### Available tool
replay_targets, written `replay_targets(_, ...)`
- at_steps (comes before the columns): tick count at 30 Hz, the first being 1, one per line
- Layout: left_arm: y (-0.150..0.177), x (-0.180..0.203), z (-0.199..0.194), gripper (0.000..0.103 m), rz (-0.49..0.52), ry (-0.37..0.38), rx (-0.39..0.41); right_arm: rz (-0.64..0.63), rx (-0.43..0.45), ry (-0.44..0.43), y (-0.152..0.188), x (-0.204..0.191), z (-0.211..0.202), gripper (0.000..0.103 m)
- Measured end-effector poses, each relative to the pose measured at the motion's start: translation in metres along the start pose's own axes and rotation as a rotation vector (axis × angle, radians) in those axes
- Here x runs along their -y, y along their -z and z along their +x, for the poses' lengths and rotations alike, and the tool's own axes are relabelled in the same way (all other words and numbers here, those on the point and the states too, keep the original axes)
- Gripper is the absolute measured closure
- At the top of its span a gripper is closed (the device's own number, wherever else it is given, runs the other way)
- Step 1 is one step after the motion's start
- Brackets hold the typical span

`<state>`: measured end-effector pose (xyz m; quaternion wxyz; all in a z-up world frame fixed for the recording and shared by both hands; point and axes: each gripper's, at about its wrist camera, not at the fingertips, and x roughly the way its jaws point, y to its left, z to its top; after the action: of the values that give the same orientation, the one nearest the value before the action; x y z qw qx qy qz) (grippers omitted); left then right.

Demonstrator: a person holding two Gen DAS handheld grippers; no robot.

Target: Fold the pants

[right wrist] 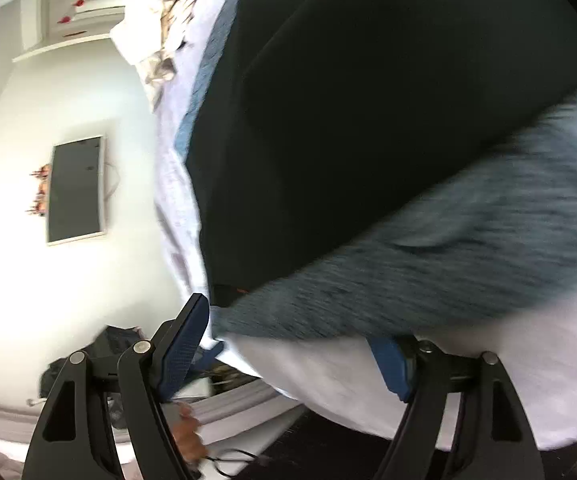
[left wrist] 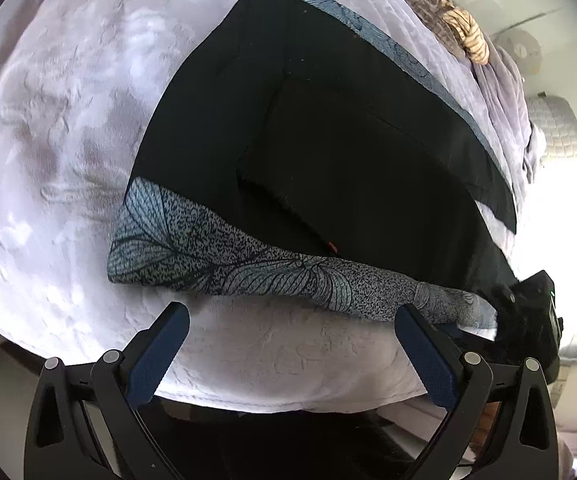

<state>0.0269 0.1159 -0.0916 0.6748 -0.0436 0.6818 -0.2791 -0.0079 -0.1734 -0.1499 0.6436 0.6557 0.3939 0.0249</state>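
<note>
Black pants (left wrist: 328,128) with a grey-blue leaf-patterned band (left wrist: 224,256) lie flat on a lavender fleece blanket (left wrist: 48,140) on a bed. A folded layer sits on top of them. My left gripper (left wrist: 292,310) hangs open just short of the patterned band's near edge, with nothing between its fingers. My right gripper (right wrist: 288,328) is at the band's right end, with its jaws wide. The band's corner (right wrist: 328,300) and some blanket lie between its fingers. One blue pad (right wrist: 186,344) is apart from the cloth and the other pad (right wrist: 388,360) is half hidden under the blanket. The right view is blurred.
A heap of striped and brown clothes (left wrist: 464,28) lies at the far end of the bed. The bed's near edge (left wrist: 288,400) drops off just under the grippers. A dark screen (right wrist: 76,190) hangs on the white wall. A hand (right wrist: 188,432) shows below the right gripper.
</note>
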Motion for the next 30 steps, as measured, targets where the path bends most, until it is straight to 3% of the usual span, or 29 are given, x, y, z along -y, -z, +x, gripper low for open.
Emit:
replay_targets(6, 0.0, -0.013, -0.002, 0.0, -0.11, 0.041, 0.008, -0.007, -0.092, -0.027, -0.003, -0.025, 0.066, 0.022)
replay_targets(9, -0.005, -0.007, -0.006, 0.0, -0.162, 0.106, 0.047, -0.033, -0.07, -0.104, -0.005, -0.046, 0.061, 0.022)
replay_targets(13, -0.014, -0.011, 0.005, 0.0, -0.254, 0.142, 0.061, -0.095, -0.078, -0.123, -0.002, -0.064, 0.052, 0.022)
replay_targets(15, -0.017, -0.016, 0.016, 0.016, -0.312, 0.127, 0.047, -0.106, -0.088, -0.123, 0.003, -0.063, 0.048, 0.022)
replay_targets(17, -0.021, -0.023, 0.028, 0.072, -0.331, 0.11, 0.005, -0.104, -0.097, -0.114, 0.007, -0.061, 0.051, 0.022)
replay_targets(18, -0.024, -0.024, 0.031, 0.08, -0.336, 0.118, -0.01, -0.098, -0.098, -0.103, 0.01, -0.058, 0.051, 0.022)
replay_targets(21, -0.026, -0.023, 0.023, 0.086, -0.308, 0.122, 0.005, -0.069, -0.071, -0.068, 0.013, -0.043, 0.042, 0.022)
replay_targets(25, -0.029, -0.01, 0.004, 0.086, -0.197, 0.121, 0.026, 0.017, 0.05, 0.015, 0.011, -0.001, -0.004, 0.022)
replay_targets(29, -0.034, -0.01, 0.003, 0.086, -0.125, 0.102, 0.012, 0.141, 0.205, 0.018, 0.011, 0.04, -0.064, 0.03)
replay_targets(30, -0.035, -0.011, 0.004, 0.086, -0.115, 0.091, 0.005, 0.178, 0.251, -0.001, 0.012, 0.049, -0.079, 0.037)
